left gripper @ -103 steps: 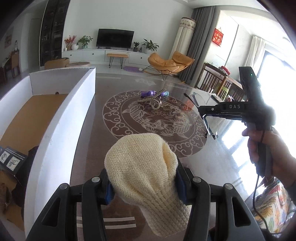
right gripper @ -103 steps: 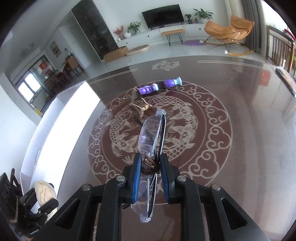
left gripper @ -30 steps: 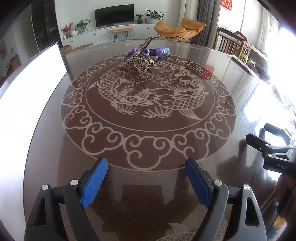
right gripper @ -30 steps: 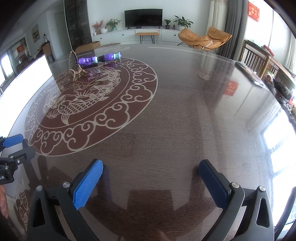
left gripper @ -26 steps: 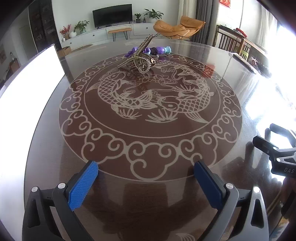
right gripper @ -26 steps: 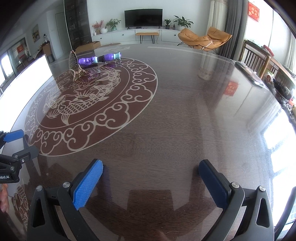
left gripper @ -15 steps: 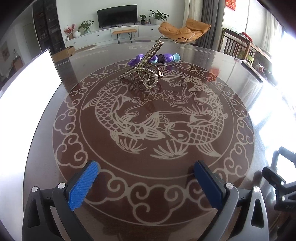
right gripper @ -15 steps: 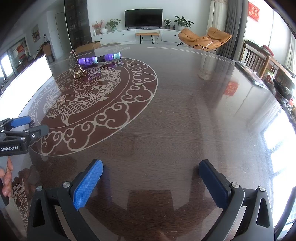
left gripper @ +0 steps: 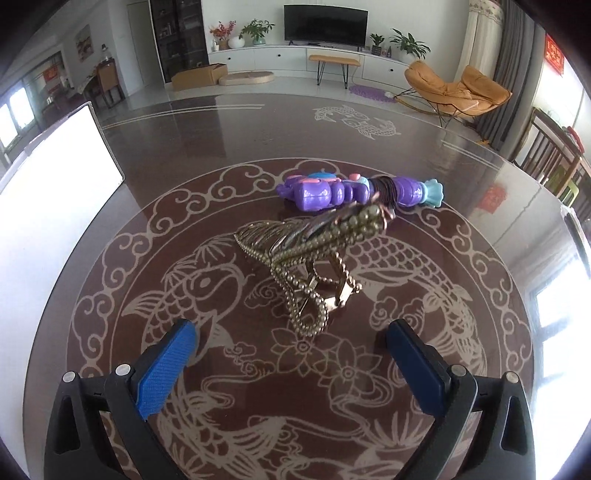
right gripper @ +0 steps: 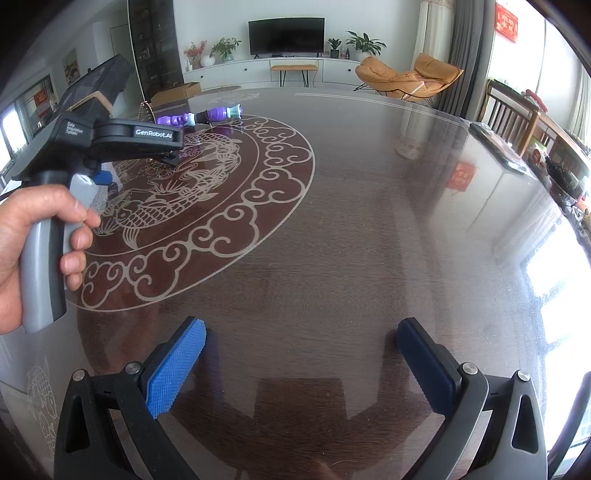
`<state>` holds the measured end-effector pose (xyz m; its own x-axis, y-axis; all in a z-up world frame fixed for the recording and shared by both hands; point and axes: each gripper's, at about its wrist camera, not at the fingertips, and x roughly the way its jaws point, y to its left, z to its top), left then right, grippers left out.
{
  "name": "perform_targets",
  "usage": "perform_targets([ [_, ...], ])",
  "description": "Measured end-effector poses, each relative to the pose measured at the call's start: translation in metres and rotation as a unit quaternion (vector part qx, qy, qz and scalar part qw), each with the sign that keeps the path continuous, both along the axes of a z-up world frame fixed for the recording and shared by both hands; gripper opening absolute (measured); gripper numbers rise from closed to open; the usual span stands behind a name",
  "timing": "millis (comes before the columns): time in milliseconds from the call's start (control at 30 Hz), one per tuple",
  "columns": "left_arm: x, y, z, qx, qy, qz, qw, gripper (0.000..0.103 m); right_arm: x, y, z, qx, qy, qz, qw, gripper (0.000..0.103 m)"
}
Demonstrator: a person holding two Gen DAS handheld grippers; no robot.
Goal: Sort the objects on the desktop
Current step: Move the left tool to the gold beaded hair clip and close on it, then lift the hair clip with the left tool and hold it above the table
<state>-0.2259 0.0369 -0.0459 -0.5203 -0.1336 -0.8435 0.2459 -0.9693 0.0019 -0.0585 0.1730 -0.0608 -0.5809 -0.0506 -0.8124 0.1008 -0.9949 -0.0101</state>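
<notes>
Basically, gold beaded hair clip (left gripper: 314,258) sat on the desk (left gripper: 461,155) inside the round carp pattern (left gripper: 207,288), roughly mid-desk, propped up on its teeth w/ one end raised. Purple toy (left gripper: 354,192) lay flat just behind it toward the far edge; clip's raised end overlapped the toy in left wrist view, couldn't tell if touching. Toy's teal end pointed toward the right edge.

Left gripper (left gripper: 288,339) hovered over the near part of the pattern, fingers released and wide apart, nothing between them, blue pads (left gripper: 166,365) bare. Clip sat just ahead of the gap, centred on it, not touched.

Right wrist view: same left gripper (right gripper: 129,147) seen side-on at the left, a hand (right gripper: 33,236) wrapped round its grey handle. Toy (right gripper: 199,116) visible past it; clip mostly hidden behind the gripper body.

Right gripper (right gripper: 299,354) was well apart from both items, over bare desk nr the near edge, right of the pattern. Fingers released, wide, empty.

White box wall (left gripper: 55,177) stood along the left edge of the desk. Beyond the far edge: TV (left gripper: 325,22), orange chair (left gripper: 454,88).
</notes>
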Motion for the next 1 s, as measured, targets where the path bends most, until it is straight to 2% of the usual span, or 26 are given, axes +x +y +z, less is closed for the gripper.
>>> perform_targets([
  [267, -0.032, -0.013, -0.003, -0.004, 0.014, 0.053, 0.9985, 0.103, 0.0, -0.001, 0.0, 0.0, 0.0, 0.0, 1.0, 0.103],
  [333, -0.037, -0.02, -0.004, -0.004, 0.013, 0.051, 0.9986, 0.103, 0.0, -0.001, 0.0, 0.0, 0.0, 0.0, 1.0, 0.103],
  [433, -0.039, -0.03, -0.003, -0.003, 0.01, 0.016, 0.9998, 0.103, 0.0, -0.001, -0.001, 0.0, 0.0, 0.0, 1.0, 0.103],
  [500, -0.033, -0.038, 0.001, -0.012, 0.03, -0.01, 0.9994, 0.08, 0.0, 0.0, 0.0, 0.0, 0.0, 0.0, 1.0, 0.103],
  [533, -0.029, -0.041, 0.004, -0.015, 0.041, -0.023, 0.9988, 0.053, 0.0, -0.001, -0.001, 0.0, 0.0, 0.0, 1.0, 0.103],
  [567, -0.026, -0.044, 0.005, -0.019, 0.043, -0.034, 0.9983, 0.034, 0.0, 0.0, -0.001, 0.0, 0.0, 0.0, 1.0, 0.103],
  [600, -0.023, -0.047, 0.005, -0.02, 0.042, -0.044, 0.998, 0.029, 0.0, -0.001, -0.001, 0.0, 0.0, 0.0, 1.0, 0.103],
  [800, 0.015, -0.078, 0.006, -0.016, 0.042, -0.066, 0.9968, 0.027, 0.0, -0.001, -0.001, 0.0, 0.0, -0.001, 1.0, 0.103],
  [1000, 0.084, -0.108, 0.008, -0.023, 0.041, -0.102, 0.9937, 0.027, 0.0, 0.0, -0.001, 0.0, 0.0, -0.001, 1.0, 0.103],
])
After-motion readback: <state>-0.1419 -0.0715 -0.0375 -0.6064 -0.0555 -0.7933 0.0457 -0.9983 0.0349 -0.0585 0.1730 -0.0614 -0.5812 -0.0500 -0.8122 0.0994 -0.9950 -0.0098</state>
